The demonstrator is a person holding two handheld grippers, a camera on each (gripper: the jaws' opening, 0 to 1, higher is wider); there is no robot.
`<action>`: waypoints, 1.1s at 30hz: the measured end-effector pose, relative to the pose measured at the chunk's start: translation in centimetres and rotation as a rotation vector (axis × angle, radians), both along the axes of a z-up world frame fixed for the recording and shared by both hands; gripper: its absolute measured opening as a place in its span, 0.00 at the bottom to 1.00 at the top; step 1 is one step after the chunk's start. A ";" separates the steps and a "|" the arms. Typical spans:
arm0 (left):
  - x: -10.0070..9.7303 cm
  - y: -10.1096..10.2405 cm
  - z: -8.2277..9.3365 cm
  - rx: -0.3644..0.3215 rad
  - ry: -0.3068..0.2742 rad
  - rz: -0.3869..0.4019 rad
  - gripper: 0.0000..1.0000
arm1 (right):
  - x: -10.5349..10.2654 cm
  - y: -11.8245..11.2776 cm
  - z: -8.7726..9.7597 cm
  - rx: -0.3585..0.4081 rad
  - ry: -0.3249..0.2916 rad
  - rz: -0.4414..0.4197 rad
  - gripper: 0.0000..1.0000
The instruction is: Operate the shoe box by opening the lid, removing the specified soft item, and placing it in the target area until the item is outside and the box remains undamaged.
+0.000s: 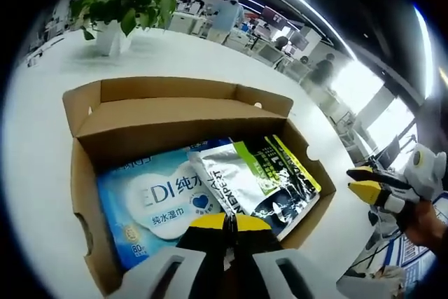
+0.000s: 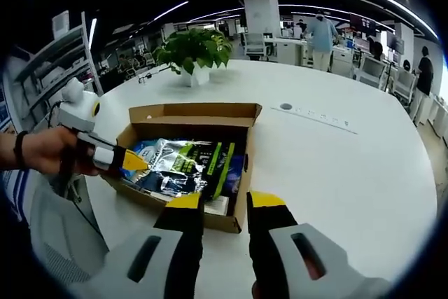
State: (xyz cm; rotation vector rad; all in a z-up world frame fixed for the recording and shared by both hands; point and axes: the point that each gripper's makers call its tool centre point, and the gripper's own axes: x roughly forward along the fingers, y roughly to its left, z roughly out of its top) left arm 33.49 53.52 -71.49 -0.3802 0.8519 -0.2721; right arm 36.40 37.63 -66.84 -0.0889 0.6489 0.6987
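Shoe box [image 1: 175,113] open on the white worktop [image 2: 336,166], lid folded back at 12 o'clock in the left gripper view, so opening looks done and removal is the step in hand. Inside: blue wet-wipes pack [image 1: 150,204] at 9 o'clock, silver-and-green foil pouch [image 1: 255,180] at 3 o'clock, overlapping it. Which one counts as the specified soft item, cannot tell.

Left gripper [image 1: 225,223] low over the near box edge, jaws nearly together, holding nothing. Right gripper [image 2: 225,202] short of the box's near wall, jaws a small gap apart, empty.

Next, probably: spread the left jaws, dip onto a pack's edge, pinch, lift clear of the cardboard walls, set down on bare worktop. Potted plant [image 2: 192,50] well beyond the box.
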 end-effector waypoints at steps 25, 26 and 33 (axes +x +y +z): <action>-0.6 2.3 -0.3 0.008 0.002 0.000 0.02 | 0.9 4.3 -3.0 0.035 0.115 0.036 0.20; -0.6 2.4 -0.4 0.006 0.003 0.002 0.02 | 0.9 4.5 -3.2 0.035 0.121 0.037 0.20; -1.0 2.5 -0.6 -0.001 0.015 0.000 0.02 | 0.9 5.5 -4.2 0.047 0.163 0.044 0.19</action>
